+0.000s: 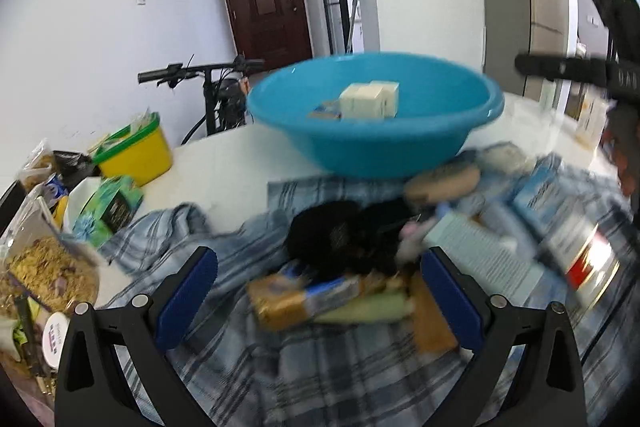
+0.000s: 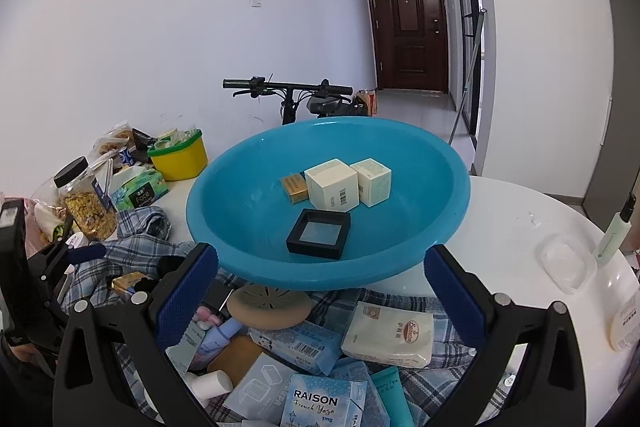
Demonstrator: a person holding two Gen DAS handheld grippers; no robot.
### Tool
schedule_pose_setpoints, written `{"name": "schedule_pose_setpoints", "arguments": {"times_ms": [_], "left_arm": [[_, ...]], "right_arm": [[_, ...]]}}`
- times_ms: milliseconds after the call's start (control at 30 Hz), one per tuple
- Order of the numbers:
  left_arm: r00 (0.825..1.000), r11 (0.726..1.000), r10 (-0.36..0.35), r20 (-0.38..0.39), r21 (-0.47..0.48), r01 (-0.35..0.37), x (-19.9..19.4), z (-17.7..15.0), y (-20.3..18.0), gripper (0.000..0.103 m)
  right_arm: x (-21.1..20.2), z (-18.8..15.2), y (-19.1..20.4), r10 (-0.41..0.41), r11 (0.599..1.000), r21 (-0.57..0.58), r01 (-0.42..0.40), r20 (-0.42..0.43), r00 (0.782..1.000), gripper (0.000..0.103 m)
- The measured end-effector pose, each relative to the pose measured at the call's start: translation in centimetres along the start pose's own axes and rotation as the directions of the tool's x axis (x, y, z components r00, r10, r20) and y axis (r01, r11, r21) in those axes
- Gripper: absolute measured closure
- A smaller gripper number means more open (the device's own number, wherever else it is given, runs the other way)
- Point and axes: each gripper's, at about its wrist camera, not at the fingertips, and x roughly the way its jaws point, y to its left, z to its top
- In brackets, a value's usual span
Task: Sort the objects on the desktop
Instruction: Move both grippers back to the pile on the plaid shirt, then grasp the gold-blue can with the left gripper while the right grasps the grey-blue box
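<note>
Past my table a bicycle (image 2: 294,99) leans at the white wall (image 2: 160,27), its handlebars level with the far table edge. A dark brown door (image 2: 408,27) closes off the hallway on my right, and a small white switch plate (image 2: 255,0) sits on the wall to its left. Beside the hallway I see a black-framed glass partition (image 2: 466,27) with a pale pole (image 2: 468,75) leaning against it. In my left view a tall beige cabinet (image 1: 532,7) stands to the right, blurred.
</note>
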Motion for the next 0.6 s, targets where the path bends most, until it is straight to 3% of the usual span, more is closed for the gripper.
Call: {"name": "schedule_pose_setpoints", "arguments": {"times_ms": [100,267,600], "left_arm": [[0.998,0.998,-0.057,-0.025,-0.035,0.056,0.6,-1.1,1.3,0.0],[0.996,0.994,-0.073,-0.054,-0.086,0.068,2.0,-1.4,1.1,0.0],[0.988,0.996,0.051,-0.148,-0.061,-0.061,5.3,-1.0,-0.6,0.0]], "right_arm": [[-0.1,0.0,0.2,0.003,1.0,-0.003,-0.003,0.002,1.0,0.0],[-0.3,0.0,0.5,0.007,1.0,-0.018,-0.007,0.002,1.0,0.0],[-0.6,0.1,0.7,0.018,1.0,-0.019,-0.017,0.009,1.0,0.0]]}}
